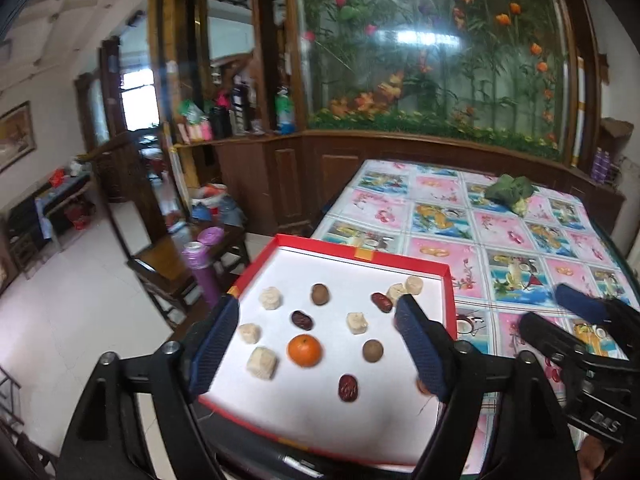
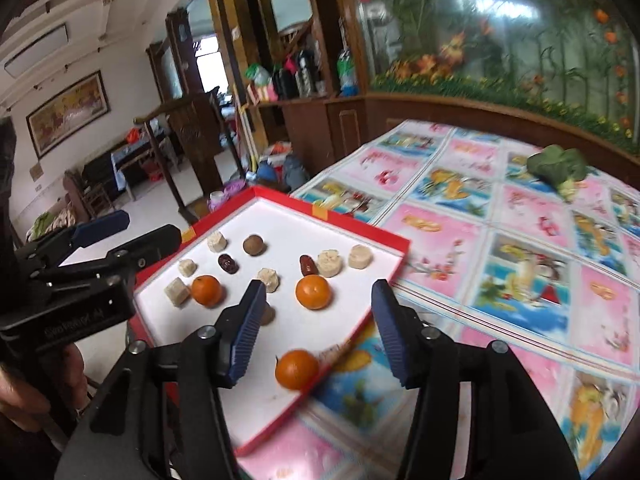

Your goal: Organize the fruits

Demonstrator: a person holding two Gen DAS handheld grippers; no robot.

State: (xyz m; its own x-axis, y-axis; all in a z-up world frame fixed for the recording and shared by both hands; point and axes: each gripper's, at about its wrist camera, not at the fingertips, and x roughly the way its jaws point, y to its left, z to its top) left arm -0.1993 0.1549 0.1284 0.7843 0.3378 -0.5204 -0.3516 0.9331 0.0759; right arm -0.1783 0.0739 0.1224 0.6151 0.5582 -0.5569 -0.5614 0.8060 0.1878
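Fruits lie scattered in a red-rimmed tray with a white floor, set on the near left corner of a table covered in a pictured cloth. Three red dates show in the left wrist view: one and another lie slantwise, long axis running from upper left to lower right, while the nearest date lies almost straight toward the camera. Round brown fruits and pale banana chunks sit among them, with no clear heading. The left view shows a single orange; the right wrist view shows three oranges, one of them at the tray's near edge with its stem pointing up and left. The left tongs stand wide apart above the tray, gripping nothing. The right tongs are parted about halfway, also empty, the nearest orange below the gap. A leafy green vegetable lies far off on the cloth.
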